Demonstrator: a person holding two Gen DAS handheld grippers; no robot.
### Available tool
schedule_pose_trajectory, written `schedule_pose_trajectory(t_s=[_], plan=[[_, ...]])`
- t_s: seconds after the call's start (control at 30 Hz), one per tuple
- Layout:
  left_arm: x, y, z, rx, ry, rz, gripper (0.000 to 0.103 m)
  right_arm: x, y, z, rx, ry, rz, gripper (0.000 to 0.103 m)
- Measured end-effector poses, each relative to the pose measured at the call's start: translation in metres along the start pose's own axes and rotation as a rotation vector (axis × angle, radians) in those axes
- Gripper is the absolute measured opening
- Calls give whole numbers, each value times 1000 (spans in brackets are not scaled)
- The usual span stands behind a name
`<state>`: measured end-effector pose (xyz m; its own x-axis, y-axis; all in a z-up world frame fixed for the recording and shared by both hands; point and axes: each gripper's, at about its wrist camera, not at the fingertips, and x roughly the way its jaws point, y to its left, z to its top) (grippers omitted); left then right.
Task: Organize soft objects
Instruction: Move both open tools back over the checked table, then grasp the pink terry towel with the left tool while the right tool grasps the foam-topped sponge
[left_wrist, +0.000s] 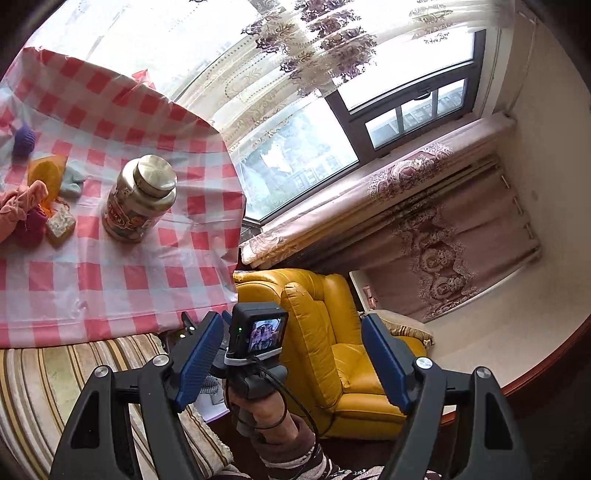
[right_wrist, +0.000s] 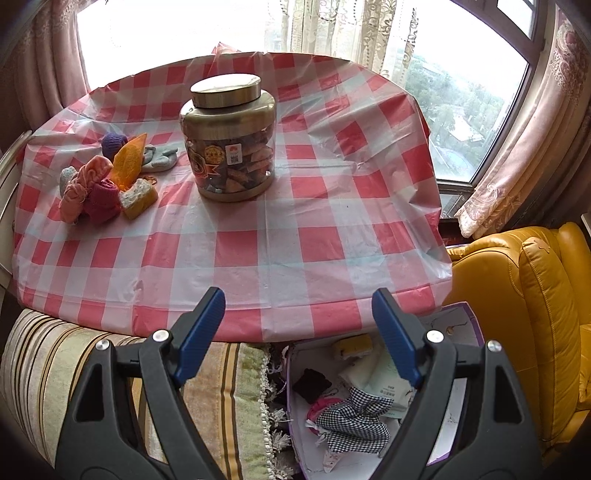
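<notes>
Nearest the right wrist camera, the right gripper (right_wrist: 298, 334) hangs with its jaws spread wide and nothing between them, over the near edge of the desk (right_wrist: 280, 266) and an open box (right_wrist: 460, 321) on the floor below. That box holds a black-and-white checked cloth (right_wrist: 352, 417), a dark cloth piece (right_wrist: 312, 384), a yellow sponge (right_wrist: 352, 347) and white packets (right_wrist: 384, 380).

On the desk's red-checked cover, a pile of soft objects (right_wrist: 107, 181) lies near the left edge: a pink scrunchie, a magenta knit piece, an orange cloth, a purple knit ball, a pale blue sock and a yellow sponge, all touching or just beside each other. A clear jar (right_wrist: 228, 138) with a gold lid stands upright near the middle, just right of the pile and apart from it, filled with wrapped items.

The left gripper (left_wrist: 291, 360) is off the desk's right edge, jaws wide apart and holding nothing; between them shows the other handle's camera and a hand (left_wrist: 266, 410). A yellow armchair (right_wrist: 524, 295) stands right of the desk, a striped cushion (right_wrist: 110, 373) under its near edge.
</notes>
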<state>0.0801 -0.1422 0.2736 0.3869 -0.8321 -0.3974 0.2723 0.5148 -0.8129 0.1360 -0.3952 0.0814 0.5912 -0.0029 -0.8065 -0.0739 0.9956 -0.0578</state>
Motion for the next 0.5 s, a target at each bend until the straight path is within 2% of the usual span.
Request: schedule_pose_trajectory(t_s=[0.2, 0.3, 0.33, 0.43, 0.5], plan=[[4, 4, 3, 29, -1, -6, 78, 2, 28, 14, -25, -12, 55, 84], [9, 27, 6, 24, -31, 4, 78, 9, 47, 22, -38, -12, 89, 84], [9, 39, 9, 20, -54, 32, 78, 13, 54, 25, -42, -11, 102, 84], [4, 90, 20, -6, -169, 180, 78, 22, 76, 33, -60, -8, 140, 84], [-4, 131, 28, -15, -246, 331, 78, 30, 90, 37, -75, -6, 164, 84]])
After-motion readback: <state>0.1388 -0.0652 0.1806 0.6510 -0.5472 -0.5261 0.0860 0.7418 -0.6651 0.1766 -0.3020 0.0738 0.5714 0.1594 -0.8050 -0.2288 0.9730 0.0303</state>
